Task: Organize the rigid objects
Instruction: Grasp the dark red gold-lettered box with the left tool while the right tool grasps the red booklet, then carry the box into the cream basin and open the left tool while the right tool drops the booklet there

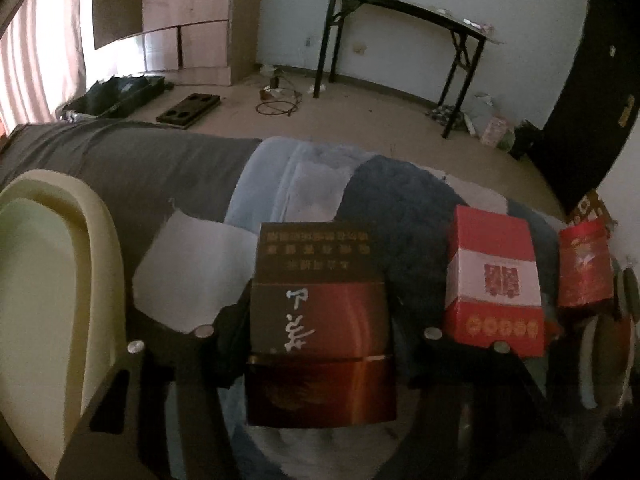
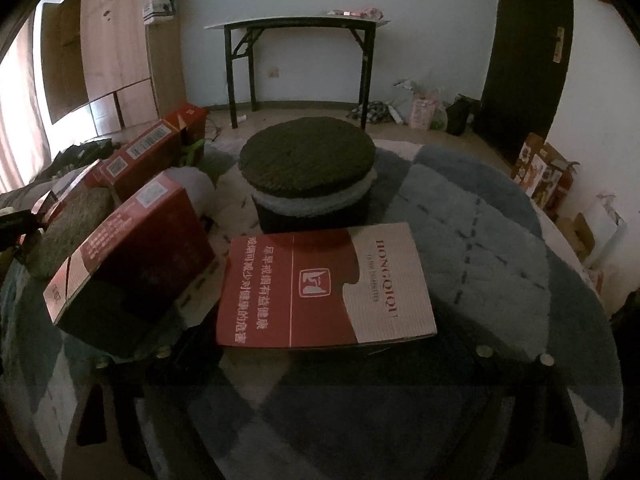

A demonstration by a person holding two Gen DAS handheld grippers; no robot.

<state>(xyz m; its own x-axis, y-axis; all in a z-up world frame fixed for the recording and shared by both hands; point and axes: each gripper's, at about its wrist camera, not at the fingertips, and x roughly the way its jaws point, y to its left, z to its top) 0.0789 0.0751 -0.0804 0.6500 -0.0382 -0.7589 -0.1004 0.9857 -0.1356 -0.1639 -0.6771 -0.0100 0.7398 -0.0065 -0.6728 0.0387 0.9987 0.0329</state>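
Note:
In the left wrist view a dark brown and red carton (image 1: 320,320) with white characters stands on the soft blue rug (image 1: 280,184). My left gripper (image 1: 318,332) is shut on it, one finger at each side. A red and white carton (image 1: 494,280) and a red box (image 1: 584,268) stand to its right. In the right wrist view a flat red and white carton (image 2: 326,288) lies on the rug (image 2: 480,240). My right gripper (image 2: 324,352) is open, its fingertips (image 2: 486,350) just short of the carton's near edge and wider than it.
A cream plastic tub (image 1: 60,280) stands at the left, white paper (image 1: 192,268) beside it. In the right wrist view several red cartons (image 2: 132,264) crowd the left, and a round cushioned stool (image 2: 308,160) stands behind the flat carton. A folding table (image 2: 296,24) stands by the wall.

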